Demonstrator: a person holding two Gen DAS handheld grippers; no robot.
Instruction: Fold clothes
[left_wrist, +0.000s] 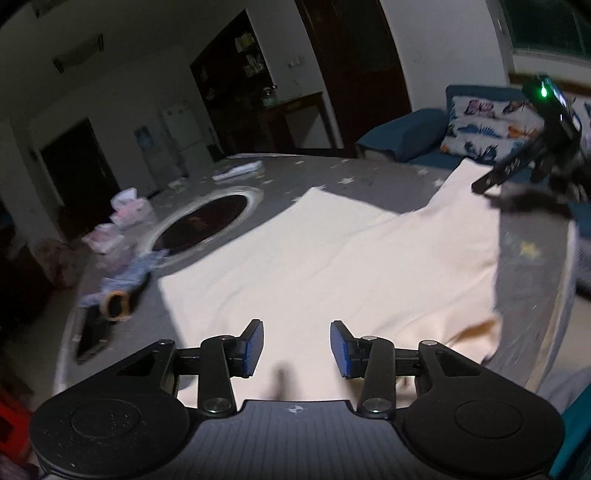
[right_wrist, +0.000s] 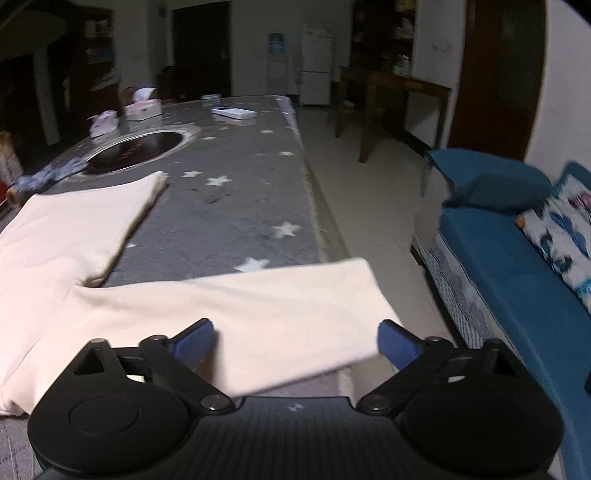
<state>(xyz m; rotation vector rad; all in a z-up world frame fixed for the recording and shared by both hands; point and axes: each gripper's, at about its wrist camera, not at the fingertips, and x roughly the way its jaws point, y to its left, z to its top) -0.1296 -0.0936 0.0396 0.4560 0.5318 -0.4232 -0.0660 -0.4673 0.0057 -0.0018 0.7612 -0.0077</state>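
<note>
A small blue-patterned garment (left_wrist: 125, 275) lay bunched at the left edge of the long table covered in grey star-printed cloth (right_wrist: 236, 206), just beside the round dark inset with a pale rim (left_wrist: 207, 223). Pink-and-white tissue boxes (left_wrist: 131, 206) stood further back on that side. The cream, soft-knit shirt (left_wrist: 325, 258) was spread flat across the near part of the table, its body toward the left and one sleeve (right_wrist: 258, 314) stretched rightward until its cuff reached past the table's edge. The left gripper (left_wrist: 297, 349) hovered above the shirt's body, its blue-padded jaws partly apart with nothing between them. The right gripper (right_wrist: 295, 341) hung over the sleeve with jaws spread wide, the fabric lying below and between them, not pinched. Farthest right sat a teal sofa (right_wrist: 509, 254) carrying a white butterfly-print cushion (right_wrist: 565, 236).
</note>
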